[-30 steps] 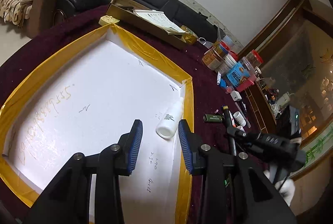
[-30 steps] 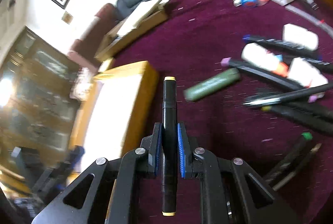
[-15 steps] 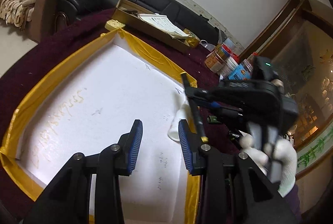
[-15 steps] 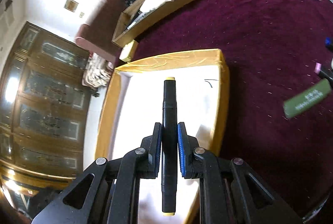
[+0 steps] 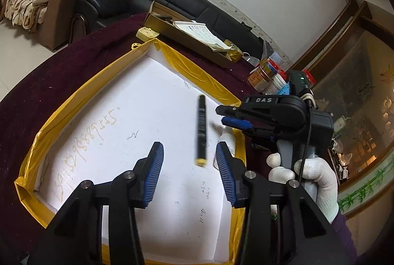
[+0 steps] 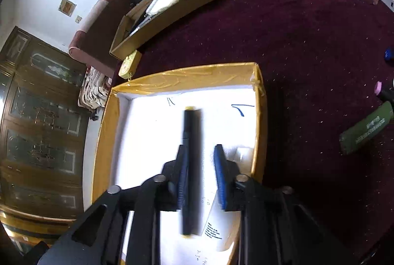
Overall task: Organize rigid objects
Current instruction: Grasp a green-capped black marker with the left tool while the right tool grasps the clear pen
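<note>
Over the middle of the yellow-taped tray (image 5: pixel 73 107), your right tool (image 6: pixel 199 166) has just been parting its jaws, and the black marker (image 6: pixel 189 166) is no longer pinched: in the right wrist view a clear gap shows on its right side, while whether it touches the left pad you cannot tell through the blur. In the left wrist view that marker (image 5: pixel 201 132) shows blurred at centre frame over the white tray floor, clear of the right tool (image 5: pixel 222 115), so it reads as falling. Let it go cleanly: hold the hand steady and keep the jaws apart until it lies flat (a jerk now could flick it over the wall). The white bottle (image 6: pixel 221 223) lies in the tray at the lower right of the frame, close to the right wall, and the marker may roll against it. Your left tool (image 5: pixel 188 171) hangs over the tray with nothing between its parted jaws, which have just widened; keep it clear. More pens wait on the maroon bench (image 6: pixel 307 43) at the right edge.
</note>
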